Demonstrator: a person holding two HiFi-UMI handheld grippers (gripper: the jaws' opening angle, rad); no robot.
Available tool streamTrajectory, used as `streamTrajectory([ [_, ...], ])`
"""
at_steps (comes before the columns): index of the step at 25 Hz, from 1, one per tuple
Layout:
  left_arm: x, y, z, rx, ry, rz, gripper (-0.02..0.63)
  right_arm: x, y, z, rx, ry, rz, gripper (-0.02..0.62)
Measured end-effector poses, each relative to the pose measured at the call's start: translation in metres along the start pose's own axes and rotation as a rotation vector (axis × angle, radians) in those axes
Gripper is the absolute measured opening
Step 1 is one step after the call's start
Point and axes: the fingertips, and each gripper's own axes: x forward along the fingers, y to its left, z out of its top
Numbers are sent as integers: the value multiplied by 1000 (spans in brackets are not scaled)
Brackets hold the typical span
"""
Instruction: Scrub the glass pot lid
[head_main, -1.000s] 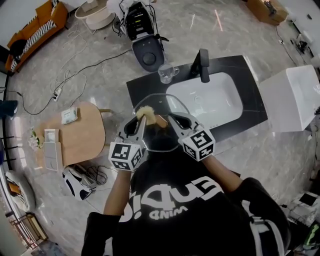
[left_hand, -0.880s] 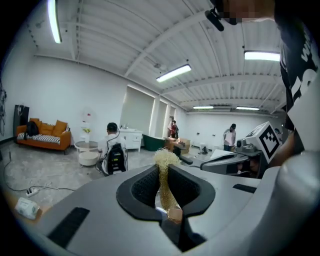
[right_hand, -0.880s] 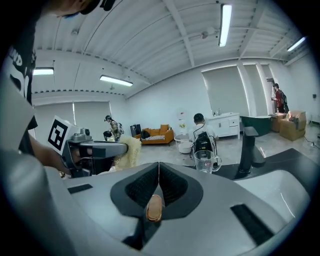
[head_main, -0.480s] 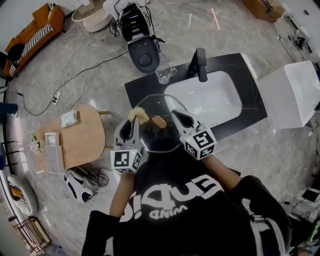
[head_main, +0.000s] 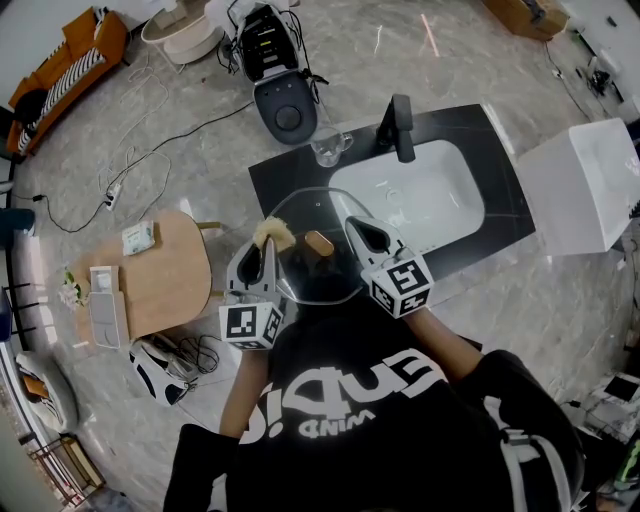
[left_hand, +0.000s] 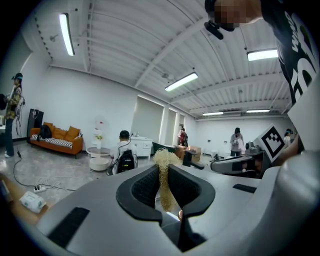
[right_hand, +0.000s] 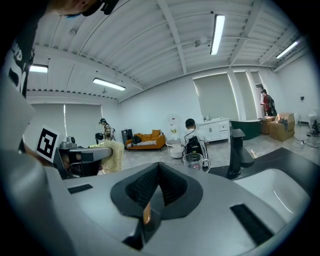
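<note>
Fingers tight: left gripper on scrubber, right gripper on lid.

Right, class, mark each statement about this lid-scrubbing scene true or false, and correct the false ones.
1. The left tool pinches a straw-coloured fibrous scrubber. True.
2. The right tool is open and empty. False: its jaws are shut on the rim of the glass pot lid.
3. A glass mug stands on the black counter near the faucet. True.
4. The sink basin is black. False: it is white, set into the black counter.
</note>
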Motion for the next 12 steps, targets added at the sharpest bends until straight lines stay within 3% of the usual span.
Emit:
streamTrajectory([
  [12, 4, 3, -7, -27, 30, 14, 54, 1, -3, -4, 7, 12, -6, 14],
])
